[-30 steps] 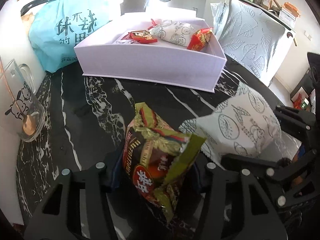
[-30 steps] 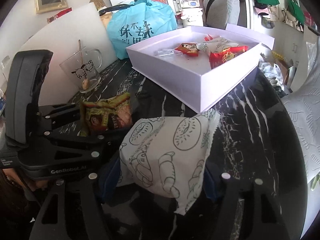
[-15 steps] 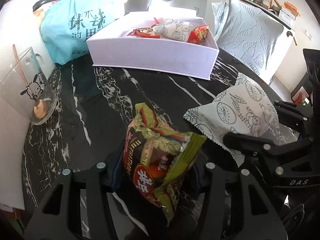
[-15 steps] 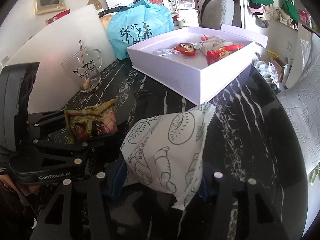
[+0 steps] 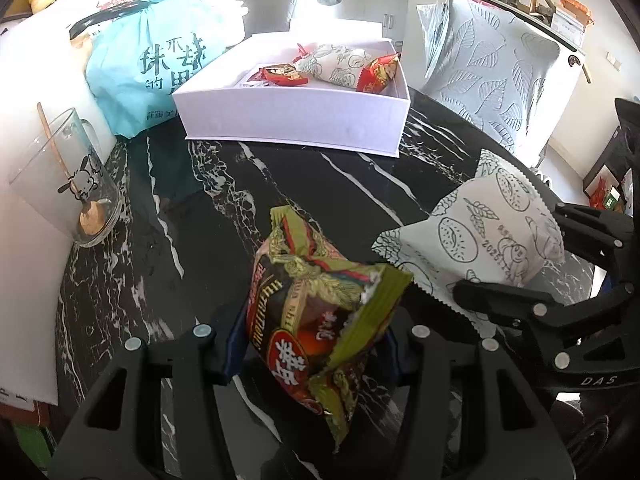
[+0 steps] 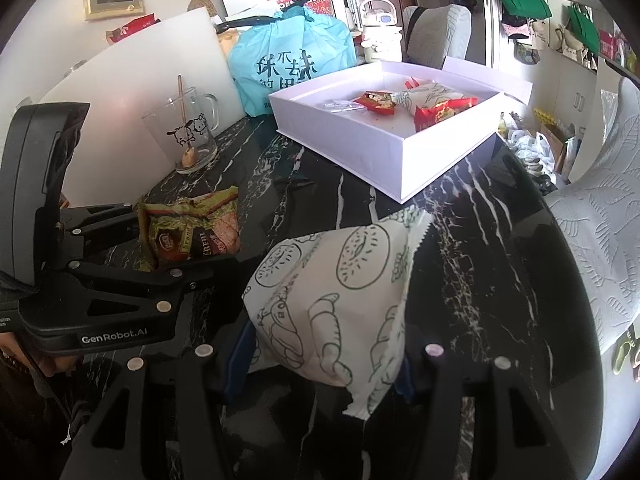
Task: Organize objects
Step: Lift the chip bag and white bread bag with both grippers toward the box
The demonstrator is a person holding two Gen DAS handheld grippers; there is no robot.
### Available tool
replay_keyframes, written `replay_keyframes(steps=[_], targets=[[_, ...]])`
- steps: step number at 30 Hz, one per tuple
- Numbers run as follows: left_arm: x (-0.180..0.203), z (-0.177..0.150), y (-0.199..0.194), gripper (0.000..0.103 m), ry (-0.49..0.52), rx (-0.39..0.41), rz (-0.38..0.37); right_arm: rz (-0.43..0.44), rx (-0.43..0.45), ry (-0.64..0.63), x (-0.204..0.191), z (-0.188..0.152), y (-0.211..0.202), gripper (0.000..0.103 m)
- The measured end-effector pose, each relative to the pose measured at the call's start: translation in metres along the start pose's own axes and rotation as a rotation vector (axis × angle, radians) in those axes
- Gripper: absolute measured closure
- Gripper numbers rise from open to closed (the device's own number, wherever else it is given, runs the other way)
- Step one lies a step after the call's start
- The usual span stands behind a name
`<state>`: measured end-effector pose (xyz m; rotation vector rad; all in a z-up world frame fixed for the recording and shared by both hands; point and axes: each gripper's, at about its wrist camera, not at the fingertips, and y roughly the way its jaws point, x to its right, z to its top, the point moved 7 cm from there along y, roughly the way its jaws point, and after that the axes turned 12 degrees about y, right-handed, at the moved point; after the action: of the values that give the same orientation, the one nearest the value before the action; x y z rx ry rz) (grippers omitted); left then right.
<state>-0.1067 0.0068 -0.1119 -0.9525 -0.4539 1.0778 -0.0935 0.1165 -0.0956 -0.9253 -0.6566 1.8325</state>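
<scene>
Black marble table (image 5: 320,184) below; green snack packet (image 5: 320,312) pinched in left claw (image 5: 312,344), white pastry packet (image 6: 336,312) seemingly in right claw (image 6: 320,360).

From here I can't read the small print on the green snack packet (image 5: 320,312). The white pastry packet (image 6: 336,308) hides my right hand-held gripper's (image 6: 320,364) pads. The blue bag (image 5: 152,68) is partly hidden behind the white box (image 5: 296,120) at upper left.
</scene>
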Motion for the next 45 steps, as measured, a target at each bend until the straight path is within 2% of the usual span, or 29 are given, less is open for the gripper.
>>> replay_keyframes(steps=[14, 21, 34, 45], targets=[[0.018, -0.003, -0.019, 0.052, 0.0, 0.019, -0.016, -0.006, 0.04, 0.001, 0.002, -0.012, -0.032, 0.044], [0.021, 0.001, -0.027, 0.052, -0.005, 0.029, -0.024, -0.028, 0.058, 0.004, 0.005, -0.006, -0.045, 0.044], [0.011, 0.032, -0.034, 0.052, 0.005, 0.036, 0.017, -0.019, 0.088, -0.051, 0.003, 0.027, -0.051, 0.044], [-0.01, 0.07, -0.019, 0.052, 0.019, 0.028, 0.031, -0.046, 0.111, -0.085, 0.009, 0.072, -0.043, 0.044]])
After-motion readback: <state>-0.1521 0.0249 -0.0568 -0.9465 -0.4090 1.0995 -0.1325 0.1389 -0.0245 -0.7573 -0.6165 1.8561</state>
